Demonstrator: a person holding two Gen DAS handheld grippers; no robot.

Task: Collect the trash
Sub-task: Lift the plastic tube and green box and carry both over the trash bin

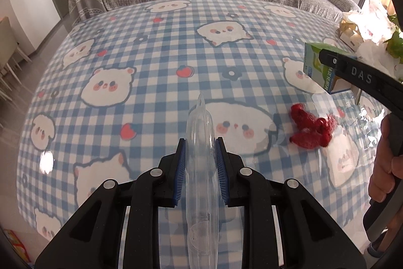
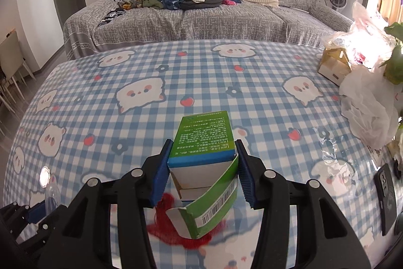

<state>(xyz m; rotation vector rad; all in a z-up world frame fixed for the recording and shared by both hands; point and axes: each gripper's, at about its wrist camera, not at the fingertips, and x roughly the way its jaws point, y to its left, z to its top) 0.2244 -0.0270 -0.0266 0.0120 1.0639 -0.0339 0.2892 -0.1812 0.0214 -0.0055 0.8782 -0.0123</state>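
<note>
Left wrist view shows my left gripper (image 1: 200, 155) clamped on a clear plastic shell (image 1: 200, 143), its blue pads pressing both sides while the shell stands up off the table (image 1: 141, 59). The shell is thin and slick, so I judge it could buckle or slide out if I tilt it or squeeze harder.

My right gripper (image 2: 202, 165) pinches a green carton (image 2: 204, 135) held above the cloth. Its end flap (image 2: 204, 206) hangs open toward me and one pad bears on that loose flap, not on firm wall; the carton might twist or drop if the flap gives.

Red netting (image 1: 311, 126) lies on the table under and beside the carton, not yet collected. With both grippers full, I cannot take it without first unloading. No bin shows in either view. White bags (image 2: 367, 102) crowd the right edge, and a swing that way could snag them.
</note>
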